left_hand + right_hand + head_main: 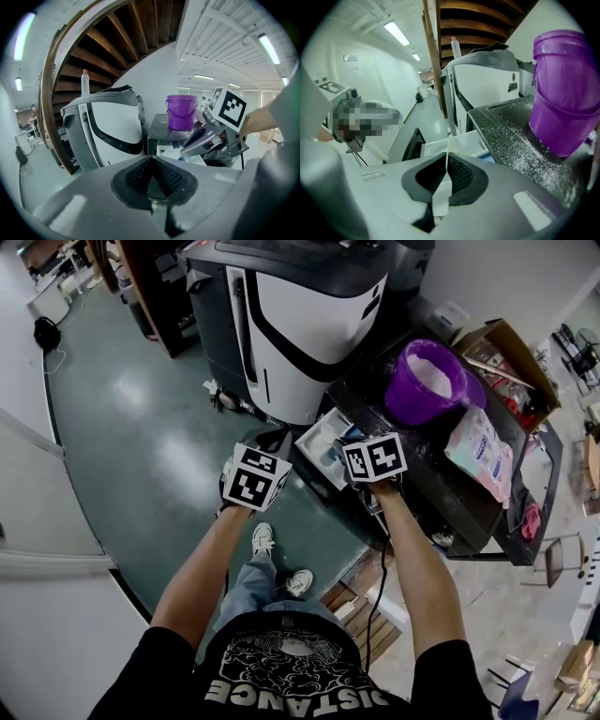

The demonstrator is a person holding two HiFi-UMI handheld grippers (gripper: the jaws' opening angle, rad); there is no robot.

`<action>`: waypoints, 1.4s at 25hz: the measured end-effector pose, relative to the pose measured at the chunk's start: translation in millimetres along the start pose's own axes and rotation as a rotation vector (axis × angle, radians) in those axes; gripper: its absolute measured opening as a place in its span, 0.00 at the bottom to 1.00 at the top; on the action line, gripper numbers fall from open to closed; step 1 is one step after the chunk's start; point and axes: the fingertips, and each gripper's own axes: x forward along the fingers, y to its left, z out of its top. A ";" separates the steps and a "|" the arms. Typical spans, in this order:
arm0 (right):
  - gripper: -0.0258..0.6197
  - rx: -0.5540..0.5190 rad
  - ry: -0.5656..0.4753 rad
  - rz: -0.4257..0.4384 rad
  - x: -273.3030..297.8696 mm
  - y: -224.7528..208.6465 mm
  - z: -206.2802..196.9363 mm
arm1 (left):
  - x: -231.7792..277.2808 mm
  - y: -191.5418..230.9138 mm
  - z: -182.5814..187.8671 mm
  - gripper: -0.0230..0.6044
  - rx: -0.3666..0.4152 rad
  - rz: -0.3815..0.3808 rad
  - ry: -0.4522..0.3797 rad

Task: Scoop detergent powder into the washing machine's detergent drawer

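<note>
The washing machine's white detergent drawer [322, 442] stands pulled out from the dark machine front. On the black machine top [441, 486] sits a purple bucket [427, 381] with white powder in it. My right gripper [447, 158] is shut on a thin white scoop [451, 143], seen edge-on, and its tip hangs just over the drawer [461, 142]. The right gripper's marker cube [375, 457] is right beside the drawer. My left gripper [152, 160] is shut with nothing in it, held left of the drawer; its cube [255, 478] is over the floor.
Spilled powder [520, 154] lies on the machine top around the bucket [567, 93]. A detergent bag [480, 452] and a cardboard box [511, 357] sit to the right. A white and black machine [305, 315] stands behind on the green floor [141, 437].
</note>
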 end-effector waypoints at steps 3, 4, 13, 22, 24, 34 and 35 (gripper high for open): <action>0.10 -0.080 0.020 -0.025 1.0 2.1 -1.8 | -0.6 -0.5 -2.3 0.04 -0.002 0.000 0.001; 0.10 -0.110 0.028 -0.033 1.7 2.5 -2.4 | -0.8 -1.2 -2.4 0.04 -0.002 -0.001 -0.001; 0.10 -0.367 0.097 -0.095 8.9 6.0 -5.1 | -6.3 3.3 -8.6 0.04 -0.010 0.014 0.007; 0.10 -0.521 0.135 -0.091 17.4 16.4 -9.1 | -7.9 7.4 -15.9 0.04 -0.016 0.020 0.014; 0.10 -0.561 0.143 -0.106 17.5 15.1 -9.3 | -7.4 7.3 -15.9 0.04 -0.016 0.021 0.014; 0.09 -0.720 0.148 -0.159 12.8 12.2 -5.9 | -4.3 5.9 -13.5 0.04 -0.021 0.015 0.017; 0.09 -0.731 0.147 -0.165 12.7 11.7 -5.9 | -3.6 5.2 -13.4 0.04 -0.019 0.013 0.017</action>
